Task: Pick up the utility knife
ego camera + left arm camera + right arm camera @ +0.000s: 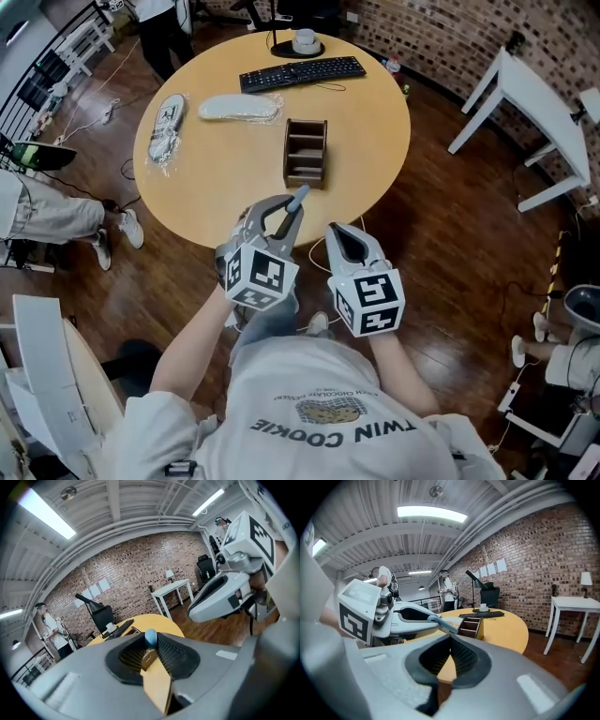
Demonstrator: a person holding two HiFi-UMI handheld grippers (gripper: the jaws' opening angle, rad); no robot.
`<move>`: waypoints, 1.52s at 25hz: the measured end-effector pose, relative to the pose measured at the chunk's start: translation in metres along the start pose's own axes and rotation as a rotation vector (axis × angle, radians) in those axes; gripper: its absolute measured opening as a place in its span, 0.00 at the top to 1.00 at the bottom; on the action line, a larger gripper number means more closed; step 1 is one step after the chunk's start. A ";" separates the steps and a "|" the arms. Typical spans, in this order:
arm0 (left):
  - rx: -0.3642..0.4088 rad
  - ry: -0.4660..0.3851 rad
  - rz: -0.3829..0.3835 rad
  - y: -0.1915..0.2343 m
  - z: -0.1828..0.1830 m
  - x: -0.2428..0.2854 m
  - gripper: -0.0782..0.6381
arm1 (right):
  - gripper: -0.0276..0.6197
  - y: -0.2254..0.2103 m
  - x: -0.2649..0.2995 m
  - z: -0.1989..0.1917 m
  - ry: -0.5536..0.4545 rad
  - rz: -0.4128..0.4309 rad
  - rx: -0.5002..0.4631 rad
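A blue-grey utility knife (297, 198) sticks out of my left gripper (284, 214), which is shut on it and held just above the near edge of the round wooden table (375, 131). In the left gripper view the knife's rounded blue end (150, 637) shows between the black pads. My right gripper (337, 231) hovers beside it to the right, with its jaws together and nothing in them. The right gripper view shows the left gripper (423, 616) with the knife (443, 623) poking out toward the table.
On the table stand a wooden desk organizer (306, 153), a black keyboard (302, 72), two plastic-wrapped items (238, 108) (167, 127) and a round monitor base with a cup (305, 42). A white side table (534, 103) stands right. A person's leg (52, 217) is at left.
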State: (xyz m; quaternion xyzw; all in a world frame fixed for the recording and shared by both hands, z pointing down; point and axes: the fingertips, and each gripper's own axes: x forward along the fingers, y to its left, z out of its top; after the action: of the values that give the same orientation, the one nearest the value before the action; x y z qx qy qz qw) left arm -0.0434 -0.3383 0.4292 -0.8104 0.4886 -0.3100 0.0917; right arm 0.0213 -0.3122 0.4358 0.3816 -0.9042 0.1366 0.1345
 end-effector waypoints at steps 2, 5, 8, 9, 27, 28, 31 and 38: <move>-0.047 -0.009 0.013 -0.002 0.003 -0.011 0.79 | 0.96 0.006 -0.006 0.001 -0.002 0.009 -0.005; -0.120 -0.025 0.027 -0.002 0.006 -0.027 0.79 | 0.96 0.016 -0.011 0.002 -0.004 0.021 -0.010; -0.197 -0.045 0.039 -0.003 0.006 -0.042 0.79 | 0.96 0.026 -0.014 0.002 -0.008 0.028 -0.011; -0.217 -0.055 0.041 -0.004 0.006 -0.047 0.79 | 0.96 0.029 -0.016 0.001 -0.008 0.030 -0.010; -0.450 -0.170 0.079 -0.026 -0.017 -0.165 0.79 | 0.96 0.130 -0.055 -0.007 -0.062 -0.014 -0.025; -0.454 -0.176 0.077 -0.027 -0.019 -0.172 0.79 | 0.96 0.137 -0.058 -0.007 -0.067 -0.018 -0.025; -0.464 -0.190 0.072 -0.031 -0.023 -0.192 0.79 | 0.96 0.157 -0.069 -0.011 -0.078 -0.031 -0.021; -0.474 -0.230 0.057 -0.050 -0.033 -0.228 0.79 | 0.96 0.188 -0.093 -0.022 -0.104 -0.074 -0.032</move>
State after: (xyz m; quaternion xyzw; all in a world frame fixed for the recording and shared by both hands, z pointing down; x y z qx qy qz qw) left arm -0.1016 -0.1149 0.3836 -0.8250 0.5567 -0.0900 -0.0369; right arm -0.0504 -0.1177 0.3966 0.4191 -0.8974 0.0969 0.0986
